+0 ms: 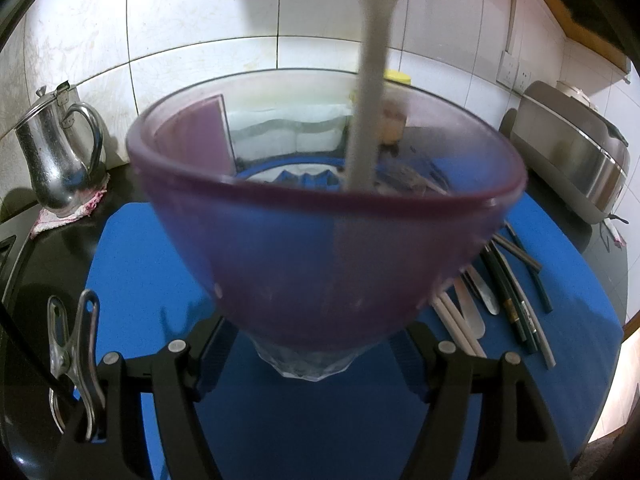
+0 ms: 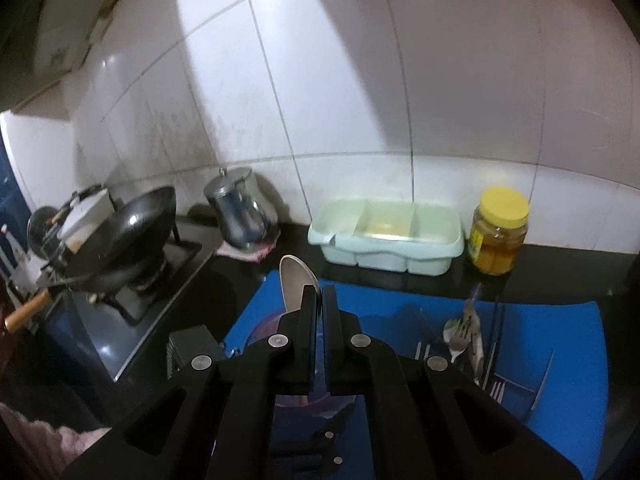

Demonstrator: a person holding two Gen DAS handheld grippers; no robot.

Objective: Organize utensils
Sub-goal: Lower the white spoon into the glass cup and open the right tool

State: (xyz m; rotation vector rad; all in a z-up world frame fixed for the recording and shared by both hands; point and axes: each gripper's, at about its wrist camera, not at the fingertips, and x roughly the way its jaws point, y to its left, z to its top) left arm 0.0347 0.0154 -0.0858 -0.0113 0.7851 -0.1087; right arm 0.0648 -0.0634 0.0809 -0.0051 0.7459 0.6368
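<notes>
A purple see-through cup (image 1: 320, 248) fills the left wrist view. My left gripper (image 1: 314, 348) is shut on its narrow clear base, one finger on each side. A white spoon (image 1: 370, 112) comes down from the top edge with its handle inside the cup. In the right wrist view my right gripper (image 2: 319, 292) is shut on that spoon (image 2: 294, 280), whose bowl sticks up past the fingertips. The cup's purple rim (image 2: 262, 328) shows just below the fingers. Loose chopsticks and spoons (image 1: 508, 304) lie on the blue mat (image 1: 132, 260) to the cup's right; forks and spoons (image 2: 464, 332) show there too.
A pale green divided tray (image 2: 384, 236) stands by the tiled wall, with a yellow-lidded jar (image 2: 498, 232) to its right. A steel kettle (image 1: 60, 152) sits on a cloth at the left, a rice cooker (image 1: 572, 148) at the right. A wok (image 2: 120, 236) rests on the stove.
</notes>
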